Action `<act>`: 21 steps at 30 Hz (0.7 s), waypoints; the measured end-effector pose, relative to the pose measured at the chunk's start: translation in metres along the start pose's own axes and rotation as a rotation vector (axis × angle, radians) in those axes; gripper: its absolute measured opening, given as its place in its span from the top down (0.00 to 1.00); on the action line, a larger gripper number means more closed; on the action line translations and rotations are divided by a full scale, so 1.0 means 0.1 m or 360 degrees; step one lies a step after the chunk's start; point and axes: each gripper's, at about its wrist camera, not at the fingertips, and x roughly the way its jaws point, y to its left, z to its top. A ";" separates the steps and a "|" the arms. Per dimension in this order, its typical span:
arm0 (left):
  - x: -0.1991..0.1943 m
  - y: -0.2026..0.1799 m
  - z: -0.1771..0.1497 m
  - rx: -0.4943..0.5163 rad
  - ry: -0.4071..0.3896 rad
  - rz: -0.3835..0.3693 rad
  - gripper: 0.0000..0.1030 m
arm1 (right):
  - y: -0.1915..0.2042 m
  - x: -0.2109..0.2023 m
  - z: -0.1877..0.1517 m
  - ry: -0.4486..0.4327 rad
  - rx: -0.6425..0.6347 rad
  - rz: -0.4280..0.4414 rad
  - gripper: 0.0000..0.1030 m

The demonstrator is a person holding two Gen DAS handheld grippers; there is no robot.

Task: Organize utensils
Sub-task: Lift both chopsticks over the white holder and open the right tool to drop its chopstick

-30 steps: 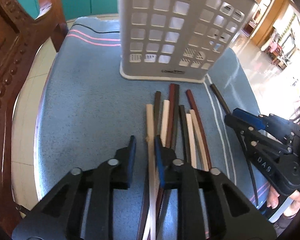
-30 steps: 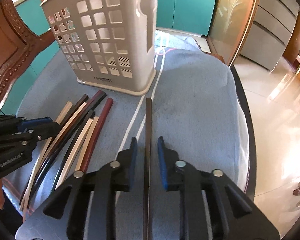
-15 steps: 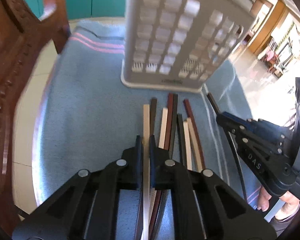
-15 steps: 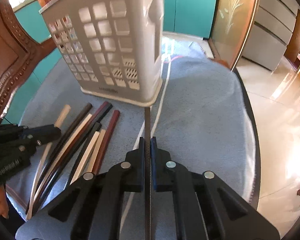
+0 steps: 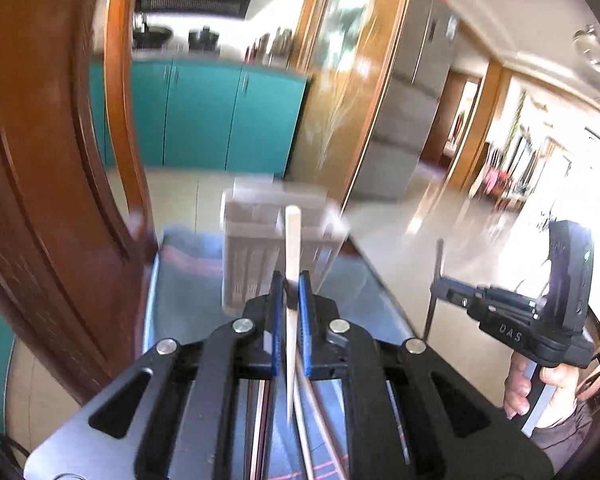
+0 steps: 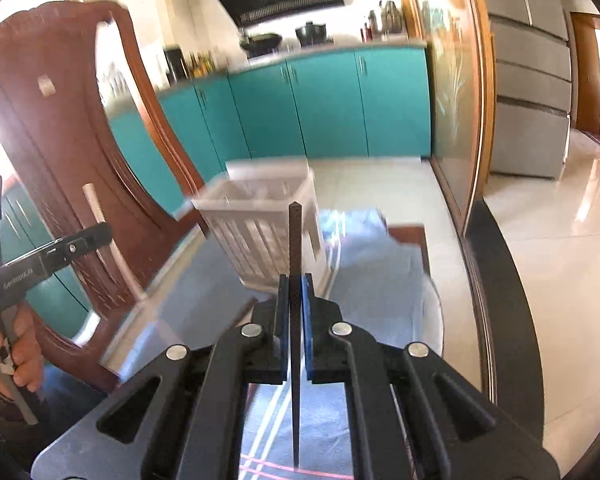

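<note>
My left gripper [image 5: 290,282] is shut on a cream chopstick [image 5: 292,236], held lifted with its tip in front of the white slotted utensil basket [image 5: 252,248]. My right gripper [image 6: 296,284] is shut on a dark brown chopstick [image 6: 295,240], also lifted, its tip before the basket [image 6: 260,216]. Each gripper shows in the other's view: the right gripper [image 5: 444,284] with its dark stick at right, the left gripper [image 6: 100,232] with its cream stick at left. Other chopsticks [image 5: 320,428] lie on the blue cloth below, mostly hidden by the left gripper.
The basket stands on a blue cloth [image 6: 372,264] over a dark table with a curved edge [image 6: 496,280]. A carved wooden chair back [image 5: 52,200] rises at the left. Teal cabinets [image 6: 320,104] and tiled floor lie beyond.
Both grippers closed on their chopsticks and have lifted them off the cloth, tilting upward so the views now look over the basket into the room.
</note>
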 end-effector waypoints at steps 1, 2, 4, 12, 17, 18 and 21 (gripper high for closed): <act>-0.13 -0.01 0.11 -0.0005 -0.0067 -0.0003 0.92 | 0.02 -0.11 0.09 -0.0045 -0.0001 0.0017 0.93; -0.21 -0.01 0.20 -0.0009 -0.0114 -0.0006 0.92 | 0.02 -0.17 0.17 -0.0080 0.0000 0.0029 0.93; -0.33 -0.02 0.50 -0.0014 -0.0242 -0.0008 0.92 | 0.07 -0.27 0.37 -0.0162 0.0007 0.0061 0.93; -0.31 0.15 1.16 -0.0223 -0.0564 0.0037 0.92 | 0.19 -0.37 1.13 -0.0597 0.0116 0.0066 0.94; -0.09 0.19 1.09 -0.0226 -0.0756 0.0183 0.92 | 0.25 -0.18 1.00 -0.0796 0.0071 -0.0128 0.94; -0.03 0.20 1.06 -0.0234 -0.0767 0.0195 0.92 | 0.25 -0.11 0.99 -0.0777 0.0057 -0.0166 0.94; 0.04 0.24 1.03 -0.0263 -0.0790 0.0210 0.92 | 0.24 0.18 0.97 -0.0621 -0.0001 -0.0166 0.94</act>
